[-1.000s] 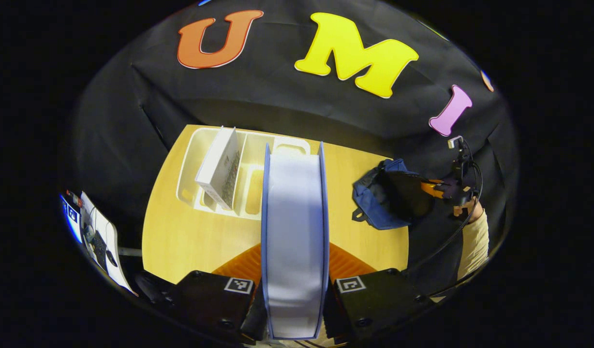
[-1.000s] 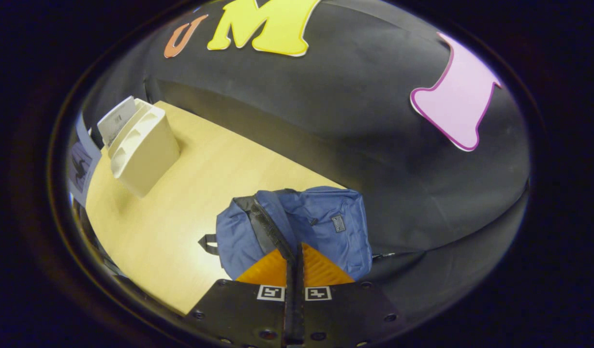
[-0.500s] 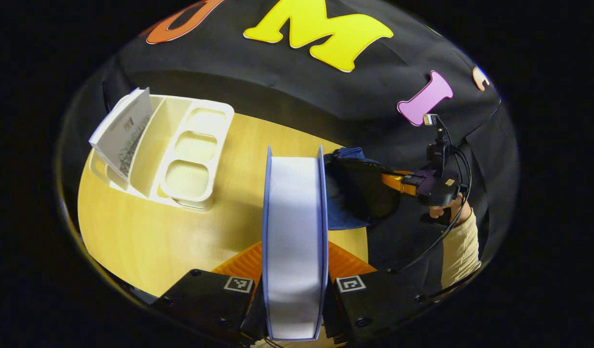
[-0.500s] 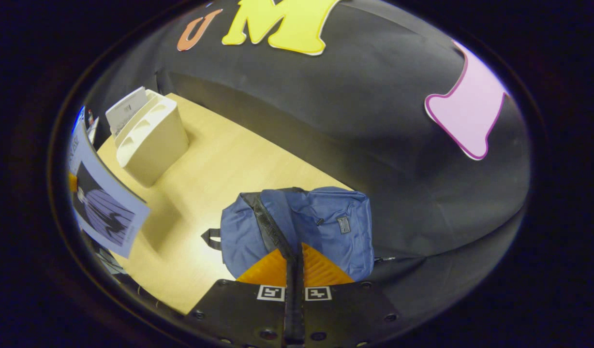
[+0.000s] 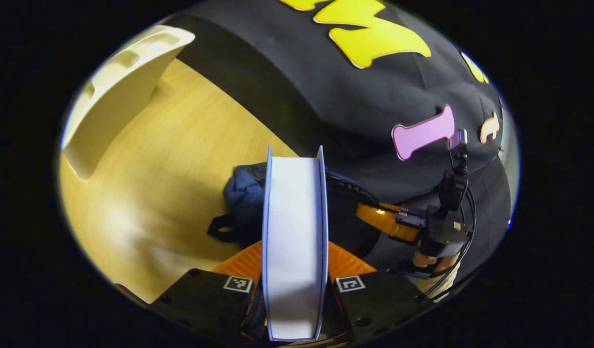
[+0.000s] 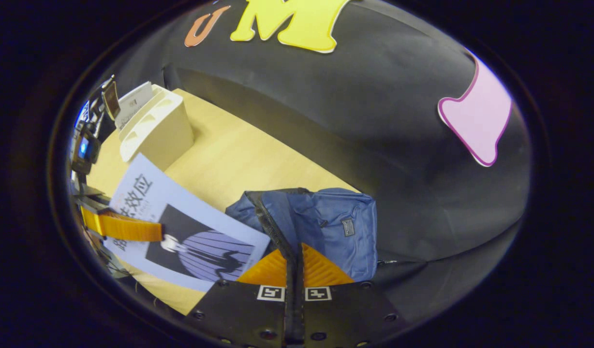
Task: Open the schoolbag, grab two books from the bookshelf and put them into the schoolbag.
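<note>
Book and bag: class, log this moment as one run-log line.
left gripper: shut on book | right gripper: shut on bag flap, holding it open | book near bag mouth, not in

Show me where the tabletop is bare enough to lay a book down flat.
The widest bare patch of the table lies between the white bookshelf and the blue schoolbag, running back to the black cloth wall. Beside the bag's open mouth it is crowded: the left claw holds the book there, and the right claw grips the bag's edge.

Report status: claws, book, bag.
Left claw shut on pale-blue-covered book, poised beside the bag mouth. Right claw pinching open blue fabric schoolbag's zipper edge. Nothing blocks the opening.
</note>
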